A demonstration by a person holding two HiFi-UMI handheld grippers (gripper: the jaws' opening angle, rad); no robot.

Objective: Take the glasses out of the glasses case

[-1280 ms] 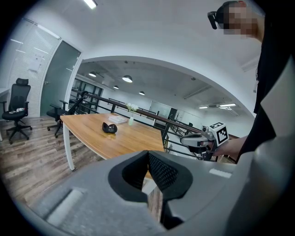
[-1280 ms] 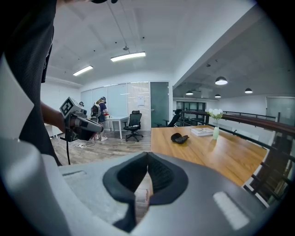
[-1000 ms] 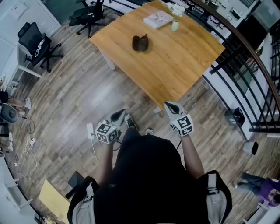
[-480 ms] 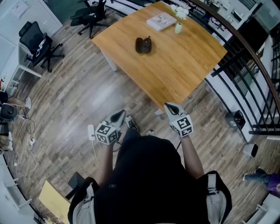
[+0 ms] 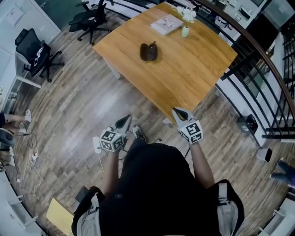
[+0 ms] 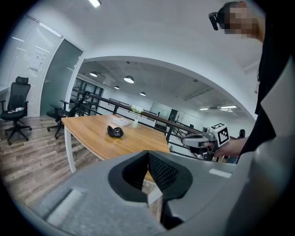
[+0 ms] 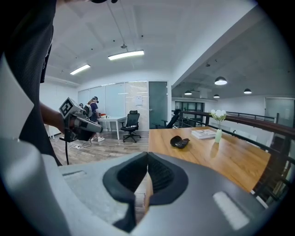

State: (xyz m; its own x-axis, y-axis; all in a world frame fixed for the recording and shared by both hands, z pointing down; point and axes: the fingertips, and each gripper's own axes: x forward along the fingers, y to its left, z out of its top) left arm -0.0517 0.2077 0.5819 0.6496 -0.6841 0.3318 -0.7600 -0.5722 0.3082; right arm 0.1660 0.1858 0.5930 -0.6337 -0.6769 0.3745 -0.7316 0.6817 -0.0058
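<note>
We see one small dark glasses case lying alone on the wooden table, toward the far half of the top. In the right gripper view the glasses case looks like a clamshell with its lid partly lifted, but it is too small for us to tell what lies inside. At about 2 o'clock from the case stands a pale vase holding white flowers, and at 1 o'clock from the case lies a flat book; both are apart from the case.

We hold both tools low in front of the body, well apart from the case. The left gripper hangs above the wood floor, short of the table, with the case at roughly 1 o'clock from it. Its own view shows the dark pads pressed together with nothing between them, and the case far off on the tabletop. The right gripper sits by the table's near corner, with the case at about 11 o'clock from it; its pads also meet, gripping nothing.

Office chairs stand beyond the table at 11 o'clock, and a dark railing runs along the 3 o'clock side
</note>
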